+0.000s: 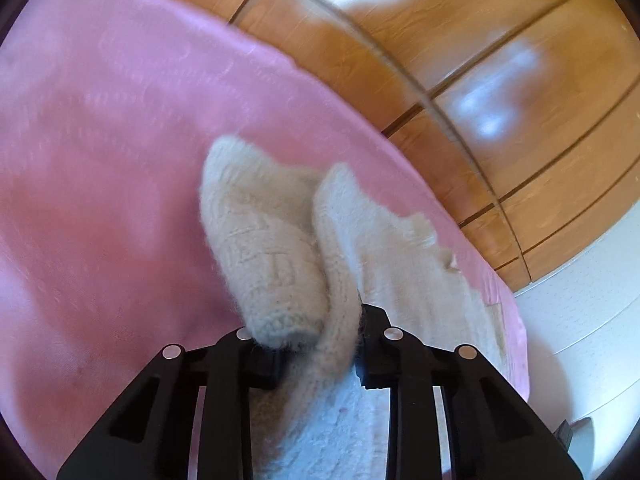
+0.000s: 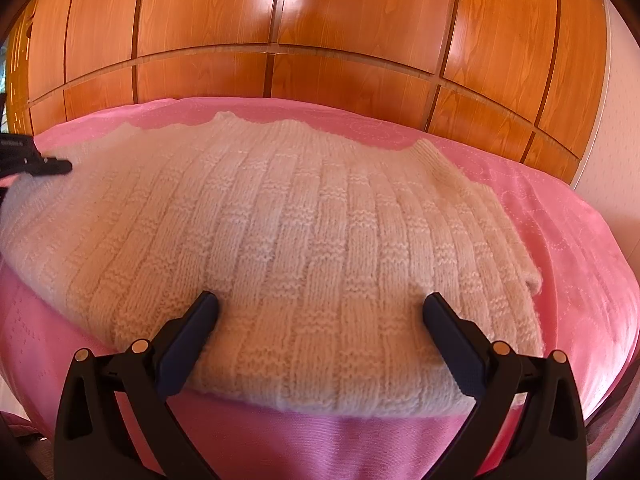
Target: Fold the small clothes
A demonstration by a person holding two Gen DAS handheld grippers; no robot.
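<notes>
Sweater (image 1: 280, 248) edge in left claw (image 1: 316, 350)

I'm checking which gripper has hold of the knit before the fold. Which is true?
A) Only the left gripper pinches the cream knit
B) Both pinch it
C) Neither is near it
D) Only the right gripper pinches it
A: the left gripper is shut on a fold of the cream knit, while the right gripper stands open over it on the pink cover.
</notes>
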